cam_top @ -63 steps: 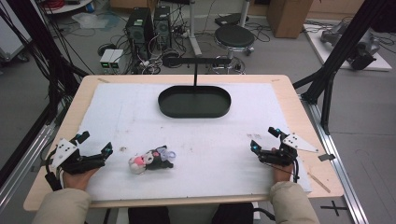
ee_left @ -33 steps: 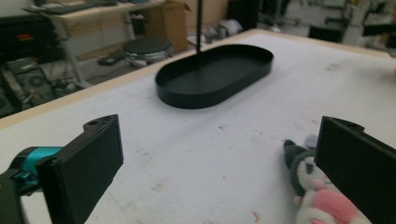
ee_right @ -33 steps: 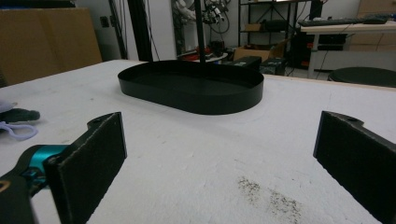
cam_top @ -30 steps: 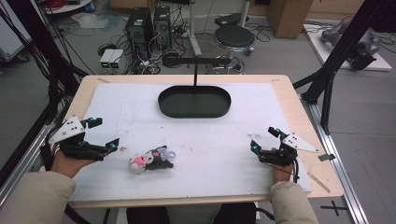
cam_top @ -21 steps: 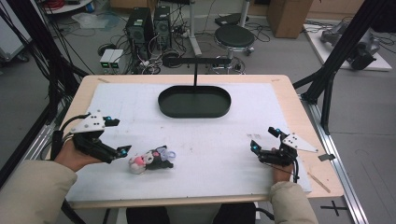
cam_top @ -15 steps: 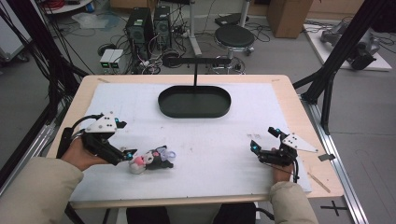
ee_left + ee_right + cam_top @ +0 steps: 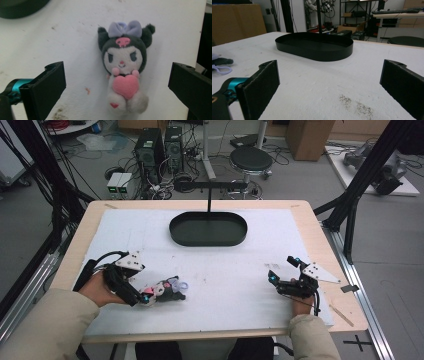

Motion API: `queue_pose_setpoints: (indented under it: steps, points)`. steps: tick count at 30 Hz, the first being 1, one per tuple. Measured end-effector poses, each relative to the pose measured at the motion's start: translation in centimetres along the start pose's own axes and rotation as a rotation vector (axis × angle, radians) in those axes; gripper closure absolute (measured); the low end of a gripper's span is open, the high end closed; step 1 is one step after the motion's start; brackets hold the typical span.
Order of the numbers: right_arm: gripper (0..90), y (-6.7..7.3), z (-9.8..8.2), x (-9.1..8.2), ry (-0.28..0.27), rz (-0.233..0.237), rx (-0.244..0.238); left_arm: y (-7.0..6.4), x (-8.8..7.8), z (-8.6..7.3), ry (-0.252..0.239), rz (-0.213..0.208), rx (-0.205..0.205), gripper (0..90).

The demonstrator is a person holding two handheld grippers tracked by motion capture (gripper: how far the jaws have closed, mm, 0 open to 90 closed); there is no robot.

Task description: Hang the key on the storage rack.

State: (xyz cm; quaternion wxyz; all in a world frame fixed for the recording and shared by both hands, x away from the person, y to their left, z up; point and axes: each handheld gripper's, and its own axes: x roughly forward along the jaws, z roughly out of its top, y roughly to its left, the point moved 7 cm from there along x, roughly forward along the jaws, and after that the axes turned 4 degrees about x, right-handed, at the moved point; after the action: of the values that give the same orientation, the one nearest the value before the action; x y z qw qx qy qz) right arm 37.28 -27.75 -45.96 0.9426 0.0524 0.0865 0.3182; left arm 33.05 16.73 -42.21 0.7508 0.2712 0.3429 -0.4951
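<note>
1. Since the earlier frames my left gripper (image 7: 141, 298) has swung in from the counter's left edge and now sits over the plush toy (image 7: 165, 290); my right gripper (image 7: 285, 274) has not moved.
2. The left gripper's jaws stand wide apart with the plush toy (image 7: 123, 68) between them, touching neither. The toy lies flat on the white mat (image 7: 225, 270), its long axis running along the jaws, head at the far end.
3. The left hand is the nearer; the right gripper rests well apart from the toy, jaws spread and empty.
4. The black tray (image 7: 208, 228) lies beyond the toy, toward the counter's far edge. I judge that nothing stands between them.
</note>
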Motion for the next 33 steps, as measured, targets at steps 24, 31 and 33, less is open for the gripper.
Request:
queue_pose_setpoints:
  steps: [24, 31, 33]
  points:
    - [1.6, 0.0, 0.0, 0.0, -0.001, -0.001, -0.002, -1.0, 3.4, -2.3, 0.229, -0.079, 0.006, 30.1]
    - [1.6, 0.0, 0.0, 0.0, -0.003, 0.001, -0.005, -1.1, 3.5, -2.5, 0.255, -0.052, 0.014, 50.7]
    - [1.6, 0.0, 0.0, 0.0, -0.002, -0.001, -0.002, -1.2, 3.5, -2.4, 0.253, -0.045, 0.020, 51.5]
